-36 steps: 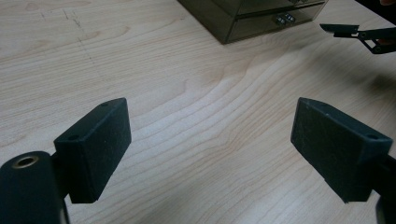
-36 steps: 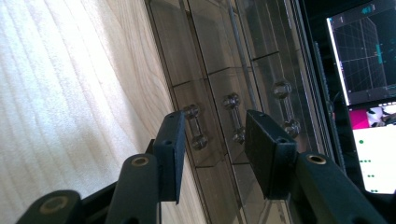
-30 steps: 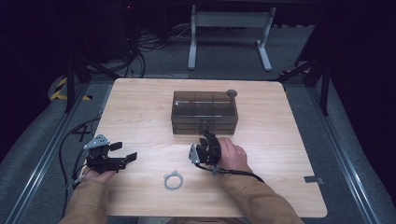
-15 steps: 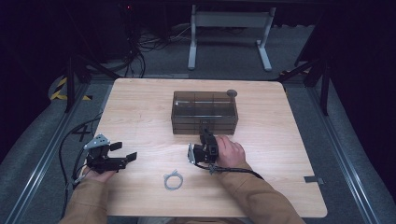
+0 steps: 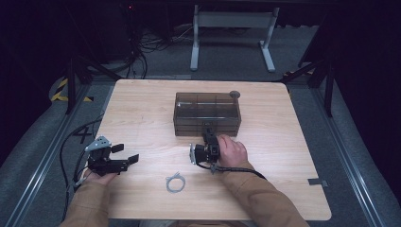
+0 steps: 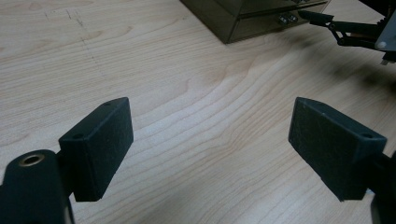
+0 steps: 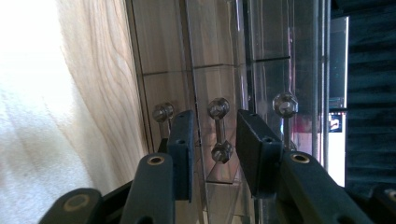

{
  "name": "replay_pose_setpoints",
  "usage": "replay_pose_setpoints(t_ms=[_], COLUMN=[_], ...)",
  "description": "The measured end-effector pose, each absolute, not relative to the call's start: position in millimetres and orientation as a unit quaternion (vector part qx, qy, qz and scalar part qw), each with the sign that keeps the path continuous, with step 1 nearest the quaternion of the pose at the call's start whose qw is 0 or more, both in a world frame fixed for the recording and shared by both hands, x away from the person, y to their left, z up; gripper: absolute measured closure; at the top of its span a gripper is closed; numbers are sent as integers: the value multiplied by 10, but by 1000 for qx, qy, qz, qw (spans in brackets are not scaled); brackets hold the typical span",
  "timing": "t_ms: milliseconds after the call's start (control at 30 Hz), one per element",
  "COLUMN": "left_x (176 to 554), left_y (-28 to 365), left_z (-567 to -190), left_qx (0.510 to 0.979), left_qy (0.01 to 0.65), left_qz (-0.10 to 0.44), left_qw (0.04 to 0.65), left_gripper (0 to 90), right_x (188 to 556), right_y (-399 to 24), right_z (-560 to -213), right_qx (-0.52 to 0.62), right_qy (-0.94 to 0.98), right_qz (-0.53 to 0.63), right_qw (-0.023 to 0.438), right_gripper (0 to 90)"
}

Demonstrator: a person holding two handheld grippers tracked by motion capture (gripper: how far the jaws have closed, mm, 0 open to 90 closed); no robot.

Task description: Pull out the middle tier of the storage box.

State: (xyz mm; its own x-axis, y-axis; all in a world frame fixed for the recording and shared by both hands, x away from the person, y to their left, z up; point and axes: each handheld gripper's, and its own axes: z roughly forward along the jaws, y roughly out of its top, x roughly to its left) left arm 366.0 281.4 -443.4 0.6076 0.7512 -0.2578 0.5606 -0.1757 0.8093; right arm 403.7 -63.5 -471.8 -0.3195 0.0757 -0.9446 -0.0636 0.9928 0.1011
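Your right gripper (image 5: pixel 206 134) is turned on its side and pushed up to the front of the smoky clear drawer box (image 5: pixel 207 112), which sits near the middle of the tabletop (image 5: pixel 142 109). In the right gripper view, its jaws have just been closing and now stand narrow around the middle drawer's handle (image 7: pixel 219 130), a small bar with a round knob at each end. The handle lies between the pads (image 7: pixel 182 149), but a thin gap shows on either side, so they do not press on it yet. Two more handles flank it, one outside each jaw.

Your left gripper (image 5: pixel 124 154) rests at the tabletop's near left, well apart from the box, with your hand under it. Its jaws are spread wide with nothing between them; the left gripper view shows bare wood between the pads (image 6: pixel 100 144), and farther off the box corner (image 6: pixel 252 18) with your right gripper's jaw tip (image 6: pixel 315 17) at the drawer handles.

A small grey coil of wire (image 5: pixel 175 182) lies on the tabletop near the front edge, between your two hands and touching neither. A small dark round piece (image 5: pixel 234 94) sits at the far right corner of the box; I cannot tell what it is.
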Motion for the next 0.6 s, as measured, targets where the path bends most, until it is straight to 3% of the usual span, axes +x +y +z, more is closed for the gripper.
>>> replay_pose_setpoints(t_ms=[600], left_x=[3661], left_y=[2810], left_z=[-4436], left_qx=[762], left_qy=[431], left_qz=[99], left_qw=[473], left_gripper=[148], right_x=[4081], right_y=[-612], right_z=[-4757], right_qx=[-9], right_qy=[796], right_qz=[48], right_qw=[603], right_gripper=[714])
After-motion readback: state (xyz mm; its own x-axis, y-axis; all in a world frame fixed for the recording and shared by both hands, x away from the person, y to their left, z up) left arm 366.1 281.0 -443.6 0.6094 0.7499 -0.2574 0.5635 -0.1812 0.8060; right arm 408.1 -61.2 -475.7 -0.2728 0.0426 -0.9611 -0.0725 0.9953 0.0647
